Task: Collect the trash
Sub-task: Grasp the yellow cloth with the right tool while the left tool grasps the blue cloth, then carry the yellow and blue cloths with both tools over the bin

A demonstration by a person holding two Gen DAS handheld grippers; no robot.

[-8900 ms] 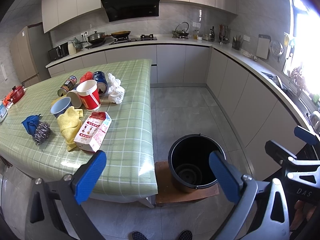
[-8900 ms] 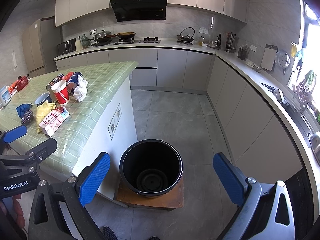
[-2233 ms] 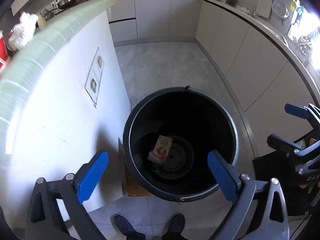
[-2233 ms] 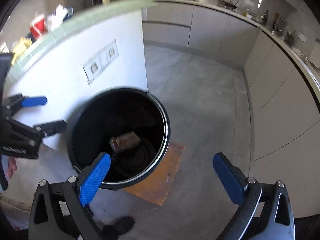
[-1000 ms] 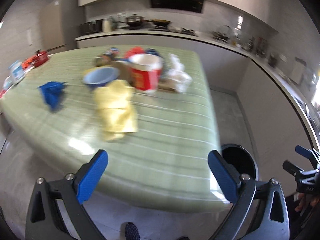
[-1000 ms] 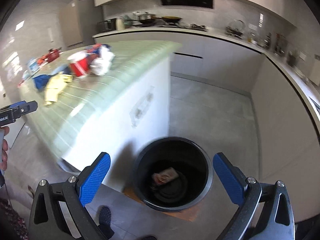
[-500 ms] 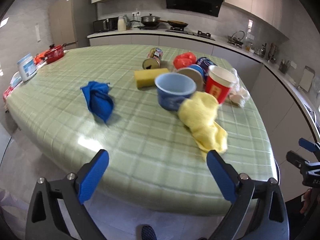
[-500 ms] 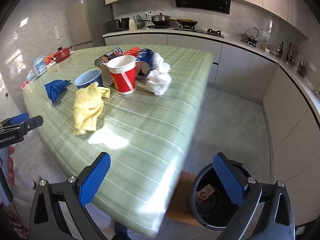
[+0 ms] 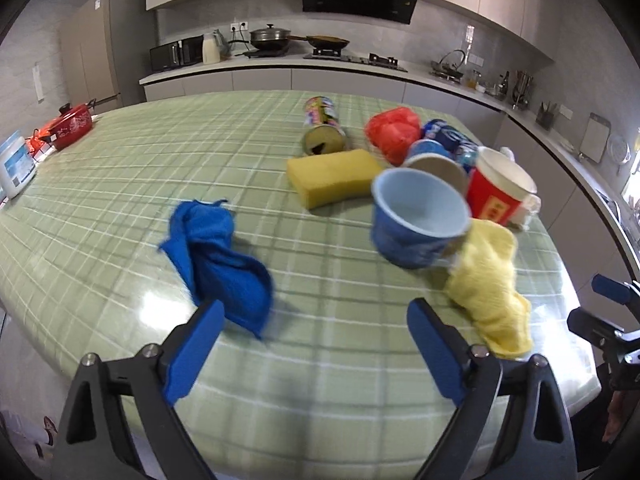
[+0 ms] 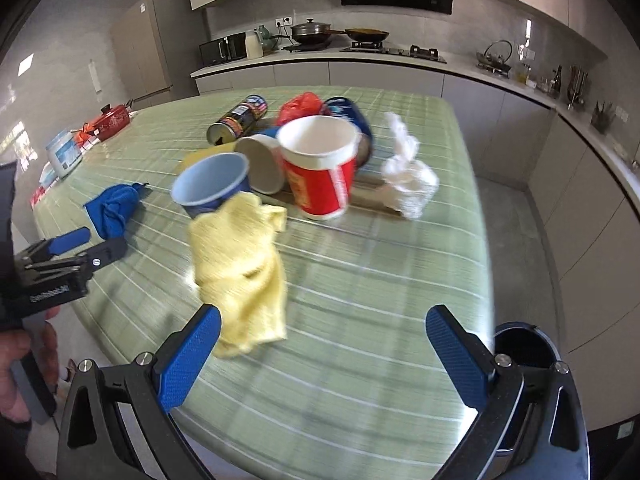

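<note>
I had both grippers out over the near edge of the bench (image 9: 120,152), with its green checked cover. The left gripper (image 9: 312,344) had jaws spread wide with nothing between them, and they had just been closing a little. Seen from its camera, the blue cloth (image 9: 216,264) lay crumpled at 11 o'clock, its near corner just beside the left finger (image 9: 192,352). The blue cup (image 9: 418,224) stood at 1 o'clock, farther back, with the yellow cloth (image 9: 490,296) draped against its right side and running down toward the right finger. Behind these sat the yellow sponge (image 9: 334,176), a can on its side (image 9: 324,132), a red bag (image 9: 394,134) and the red cup (image 9: 500,192).

The right gripper (image 10: 324,356) also had its jaws wide and empty. From its camera the yellow cloth (image 10: 244,264) was at 11 o'clock, its near end just beside the left finger (image 10: 188,364). The red cup (image 10: 320,168) stood upright at 12 o'clock, well beyond the jaws, with a blue cup (image 10: 210,188) tilted to its left and a wad of white tissue (image 10: 408,180) at 1 o'clock. The black bin (image 10: 524,344) showed on the floor past the bench edge at 3 o'clock, partly hidden behind the right finger. The left gripper (image 10: 84,246) appeared at 9 o'clock, held in a hand (image 10: 16,376).
</note>
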